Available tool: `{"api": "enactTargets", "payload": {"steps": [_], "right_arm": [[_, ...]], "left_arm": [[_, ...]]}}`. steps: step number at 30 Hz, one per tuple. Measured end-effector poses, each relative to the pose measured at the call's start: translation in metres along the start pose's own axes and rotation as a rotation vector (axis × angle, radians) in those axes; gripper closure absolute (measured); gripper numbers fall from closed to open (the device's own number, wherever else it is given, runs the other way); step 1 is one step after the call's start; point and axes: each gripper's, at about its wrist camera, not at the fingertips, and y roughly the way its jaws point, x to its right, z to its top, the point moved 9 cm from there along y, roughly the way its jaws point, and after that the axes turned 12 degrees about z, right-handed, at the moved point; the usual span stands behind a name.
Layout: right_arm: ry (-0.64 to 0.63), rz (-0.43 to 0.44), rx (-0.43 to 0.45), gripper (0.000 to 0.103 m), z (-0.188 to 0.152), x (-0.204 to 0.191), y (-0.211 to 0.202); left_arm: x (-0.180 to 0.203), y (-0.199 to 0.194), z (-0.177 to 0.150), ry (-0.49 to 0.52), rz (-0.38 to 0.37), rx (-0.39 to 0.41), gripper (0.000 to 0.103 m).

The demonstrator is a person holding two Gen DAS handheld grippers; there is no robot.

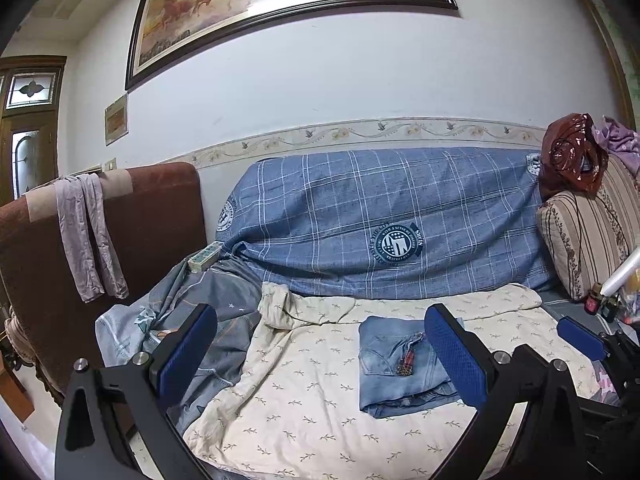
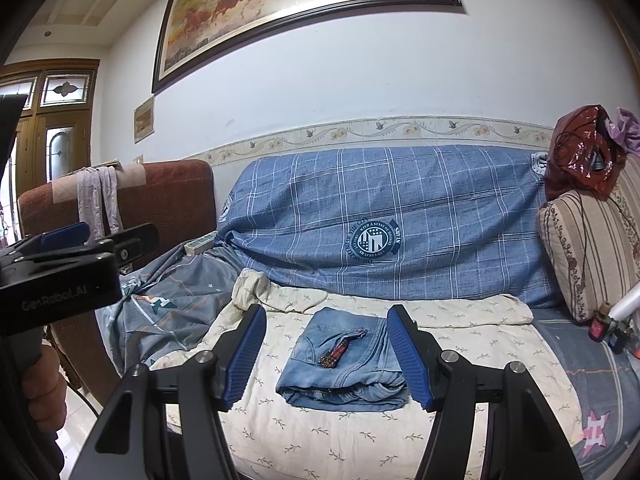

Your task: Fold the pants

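Here, folded jeans [image 2: 344,364] lie on a cream sheet [image 2: 320,440]; both grippers [image 1: 320,344] [image 2: 326,356] gape wide, empty.

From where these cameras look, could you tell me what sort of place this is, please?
Most likely a living room in a home. A sofa draped in a blue checked cover stands against the wall, a large framed horse painting hangs above it, and folded jeans lie on the cream sheet over the seat.

Support: sofa draped in blue checked cloth [image 2: 400,208]
Cover: cream leaf-print sheet [image 2: 320,432]
Centre: folded light-blue denim pants [image 2: 340,364]
Nine o'clock: crumpled grey-blue quilt [image 2: 172,312]
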Motion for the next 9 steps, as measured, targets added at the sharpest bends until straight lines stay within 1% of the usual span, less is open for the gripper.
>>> {"api": "enactTargets", "payload": {"steps": [9], "right_arm": [[0.024,-0.001,0.002,0.037,-0.0021,0.0063,0.0036]], "left_arm": [[0.0034,-0.0034,0.0021,-0.023,-0.043,0.025,0.000]]}}
